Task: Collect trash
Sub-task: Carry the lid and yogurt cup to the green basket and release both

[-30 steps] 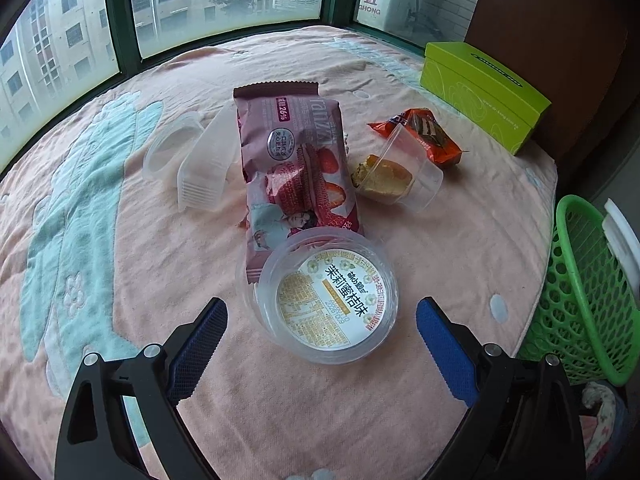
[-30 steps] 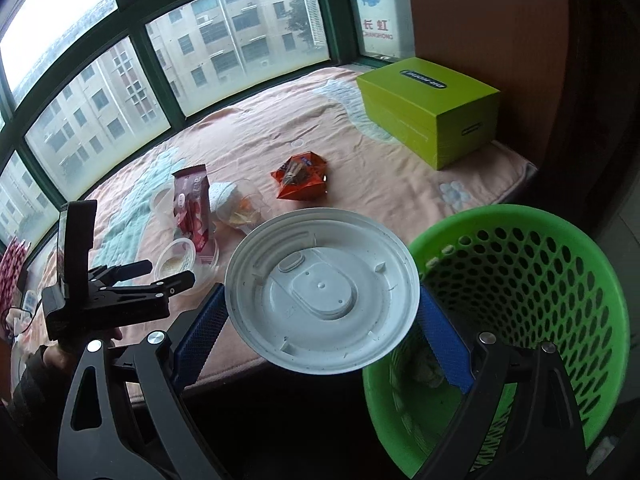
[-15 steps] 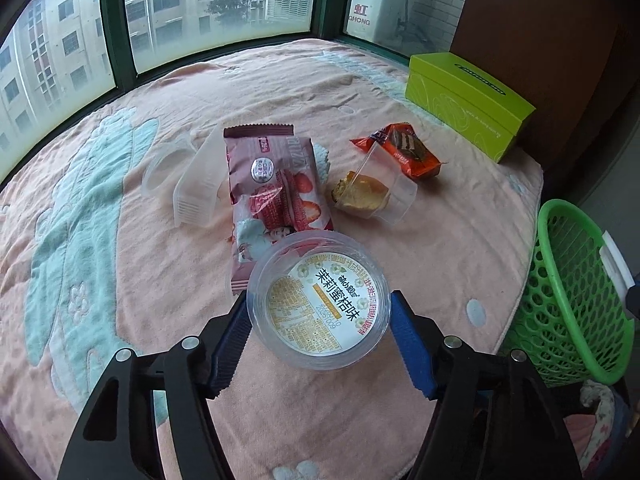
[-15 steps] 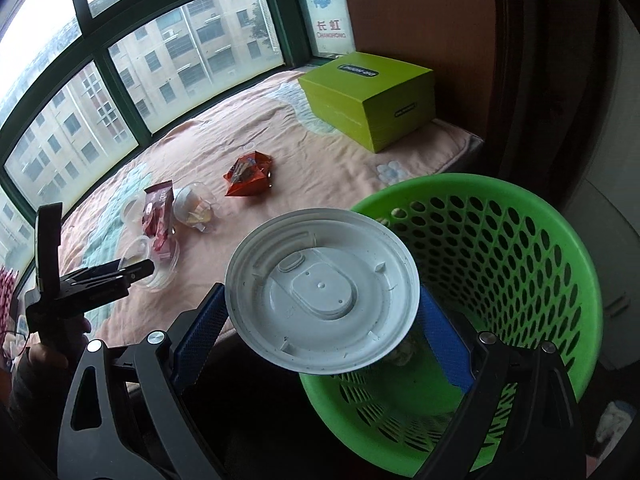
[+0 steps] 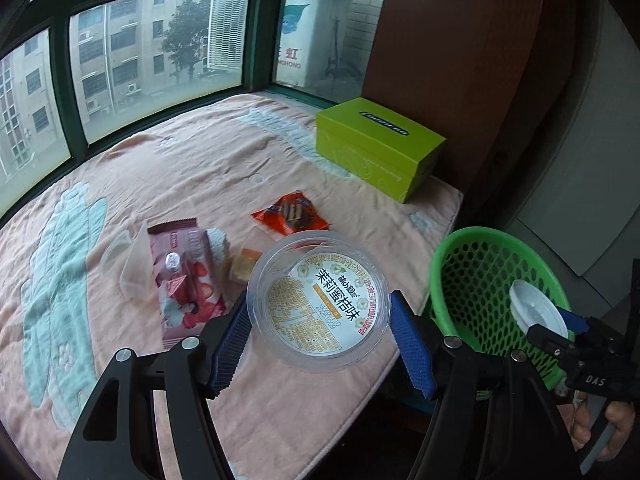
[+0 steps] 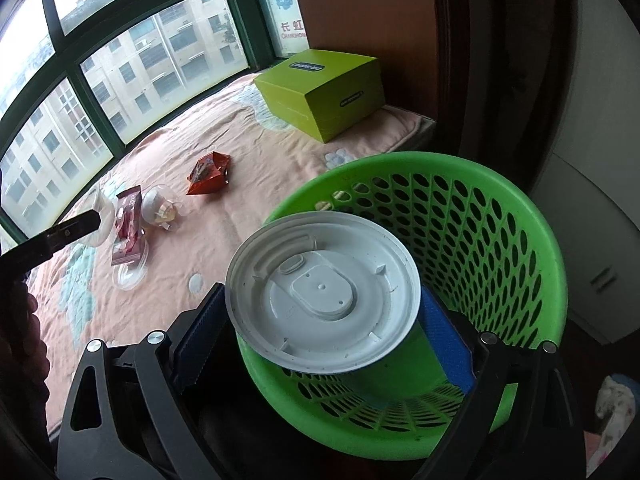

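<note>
My left gripper [image 5: 320, 340] is shut on a clear plastic cup with a printed label [image 5: 318, 300] and holds it lifted above the pink blanket [image 5: 180, 168]. My right gripper [image 6: 324, 316] is shut on a white round lid [image 6: 322, 296] and holds it over the near rim of the green basket [image 6: 500, 208]. The lid [image 5: 538, 312] and basket [image 5: 480, 276] also show at the right in the left wrist view. On the blanket lie a maroon snack packet [image 5: 184, 276], an orange wrapper [image 5: 290, 214], a clear cup with cake [image 5: 244, 264] and clear plastic trays [image 5: 128, 260].
A lime green box [image 5: 380, 146] stands at the blanket's far right corner, next to a brown wall. Windows run along the back. The basket stands on the floor past the blanket's right edge. A white cabinet [image 6: 592, 200] is behind the basket.
My left gripper closed on the labelled cup and lifted it off the blanket toward the basket. My right gripper carried the lid from beside the basket to over it.
</note>
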{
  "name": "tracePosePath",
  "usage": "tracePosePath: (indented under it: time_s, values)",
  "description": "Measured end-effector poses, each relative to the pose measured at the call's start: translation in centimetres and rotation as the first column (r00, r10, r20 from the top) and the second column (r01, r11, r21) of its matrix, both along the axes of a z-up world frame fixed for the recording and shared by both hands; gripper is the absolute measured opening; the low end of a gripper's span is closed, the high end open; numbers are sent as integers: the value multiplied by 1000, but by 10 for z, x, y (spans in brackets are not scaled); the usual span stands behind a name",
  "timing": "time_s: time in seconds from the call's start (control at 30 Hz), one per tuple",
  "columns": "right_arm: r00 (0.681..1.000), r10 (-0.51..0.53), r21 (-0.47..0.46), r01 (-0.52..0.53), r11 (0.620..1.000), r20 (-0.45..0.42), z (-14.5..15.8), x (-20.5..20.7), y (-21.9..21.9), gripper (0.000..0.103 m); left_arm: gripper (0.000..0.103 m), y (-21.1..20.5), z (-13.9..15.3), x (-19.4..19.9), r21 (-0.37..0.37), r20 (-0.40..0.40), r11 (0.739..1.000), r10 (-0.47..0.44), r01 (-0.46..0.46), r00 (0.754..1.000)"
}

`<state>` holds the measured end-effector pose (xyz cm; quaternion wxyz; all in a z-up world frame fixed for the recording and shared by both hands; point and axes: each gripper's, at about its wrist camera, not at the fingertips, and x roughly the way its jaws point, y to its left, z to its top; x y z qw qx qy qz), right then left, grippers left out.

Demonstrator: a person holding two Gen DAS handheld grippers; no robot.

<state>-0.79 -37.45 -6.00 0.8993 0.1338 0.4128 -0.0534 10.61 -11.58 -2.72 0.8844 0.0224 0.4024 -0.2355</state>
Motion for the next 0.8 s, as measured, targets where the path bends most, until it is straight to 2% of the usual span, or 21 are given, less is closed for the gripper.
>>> tracePosePath:
  time_s: [0.27,0.47,0.8]
  values:
    - [999,-35,33,35,999,0,-6,-8,-22,93,66,-50,11,-5,-6,8,995,-96,96,995]
    - [998,-65,34,64,997,27,0,-17,-34,95,66,-81,15,-11,2,12,986,-165,165,986]
    - [988,-130,19,129,992,81,18,-39,-55,95,66,-128,4,-20,28,-25,967,-251,252,968]
